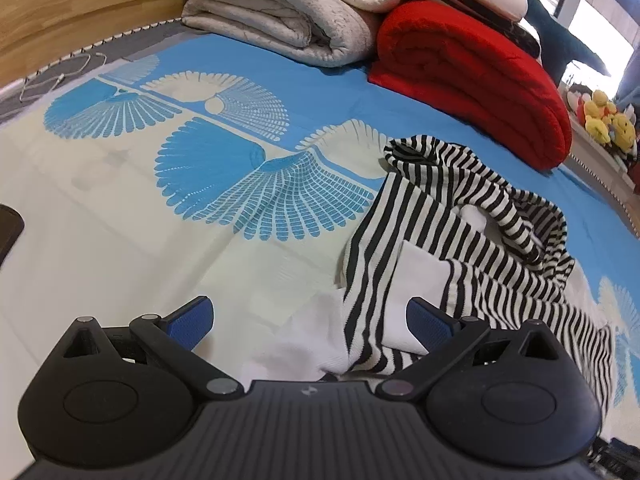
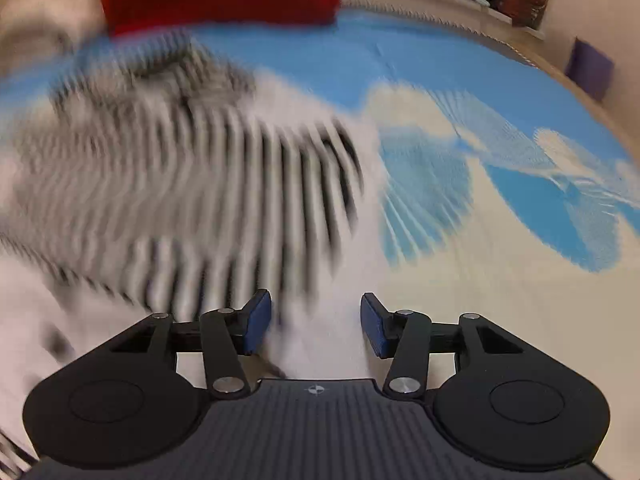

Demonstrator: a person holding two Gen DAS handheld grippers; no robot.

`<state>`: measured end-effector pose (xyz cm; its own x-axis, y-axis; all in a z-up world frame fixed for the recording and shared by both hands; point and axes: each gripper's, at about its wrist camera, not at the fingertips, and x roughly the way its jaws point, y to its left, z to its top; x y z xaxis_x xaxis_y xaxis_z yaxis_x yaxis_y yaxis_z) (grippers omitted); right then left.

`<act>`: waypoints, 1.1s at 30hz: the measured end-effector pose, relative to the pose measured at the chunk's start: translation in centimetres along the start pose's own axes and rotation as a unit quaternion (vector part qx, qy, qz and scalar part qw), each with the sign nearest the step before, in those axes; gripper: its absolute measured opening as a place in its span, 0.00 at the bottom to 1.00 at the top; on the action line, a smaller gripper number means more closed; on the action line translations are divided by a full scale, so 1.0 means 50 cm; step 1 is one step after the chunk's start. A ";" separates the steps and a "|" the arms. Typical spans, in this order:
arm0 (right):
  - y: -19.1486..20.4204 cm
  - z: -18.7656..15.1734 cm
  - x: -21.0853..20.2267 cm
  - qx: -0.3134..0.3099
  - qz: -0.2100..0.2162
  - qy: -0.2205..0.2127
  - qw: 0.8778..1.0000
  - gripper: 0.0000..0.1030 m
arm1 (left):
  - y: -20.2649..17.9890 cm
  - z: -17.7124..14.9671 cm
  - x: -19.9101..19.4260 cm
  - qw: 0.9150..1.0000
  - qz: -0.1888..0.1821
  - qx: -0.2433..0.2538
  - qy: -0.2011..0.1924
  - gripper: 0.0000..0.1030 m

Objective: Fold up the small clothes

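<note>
Left wrist view: your bedspread (image 1: 120,208), blue and cream; red blanket (image 1: 472,76) at back. Striped garment (image 1: 420,232) lies crumpled right of centre, its white hem between your left gripper (image 1: 310,320), jaws spread, released. Right gripper (image 2: 316,322) also released, garment blurred ahead-left.

place: bedroom, probably | bed sheet (image 1: 280,60) | folded blankets (image 1: 472,76)

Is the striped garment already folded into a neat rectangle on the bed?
No, in the left wrist view the striped garment lies crumpled and bunched on the bedsheet, with uneven folds and loose edges.
</note>
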<state>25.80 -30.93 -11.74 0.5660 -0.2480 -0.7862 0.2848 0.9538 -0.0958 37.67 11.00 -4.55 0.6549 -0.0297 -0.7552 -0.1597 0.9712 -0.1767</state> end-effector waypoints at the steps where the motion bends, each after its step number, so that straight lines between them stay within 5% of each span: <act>1: -0.019 0.000 0.002 0.028 0.000 0.006 1.000 0.67 | 0.000 -0.002 -0.002 1.000 0.004 0.008 -0.004 1.00; 3: -0.039 0.012 -0.011 0.059 0.008 0.023 0.998 0.66 | 0.000 -0.003 -0.010 0.999 0.014 0.025 -0.015 1.00; 9: -0.068 -0.014 -0.160 0.102 0.066 -0.016 0.992 0.62 | -0.007 -0.007 -0.052 0.995 0.018 0.090 -0.047 1.00; 16: -0.044 -0.123 -0.418 0.094 0.067 -0.128 0.985 0.73 | -0.040 -0.102 -0.189 0.985 -0.046 0.160 -0.039 1.00; 21: -0.025 -0.148 -0.511 0.073 0.089 -0.138 0.984 0.73 | -0.046 -0.188 -0.299 0.984 -0.075 0.159 -0.012 1.00; 28: -0.006 -0.186 -0.615 0.061 0.103 -0.163 0.979 0.76 | -0.025 -0.272 -0.435 0.986 -0.033 0.159 -0.024 1.00; 33: 0.005 -0.214 -0.650 0.048 0.113 -0.169 0.978 0.76 | -0.017 -0.292 -0.493 0.986 -0.041 0.156 -0.027 1.00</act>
<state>-0.81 -20.80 7.25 0.8414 -0.0895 -0.5330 0.1846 0.9745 0.1278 10.89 7.43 4.99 0.6961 -0.1077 -0.7098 0.1261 0.9917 -0.0267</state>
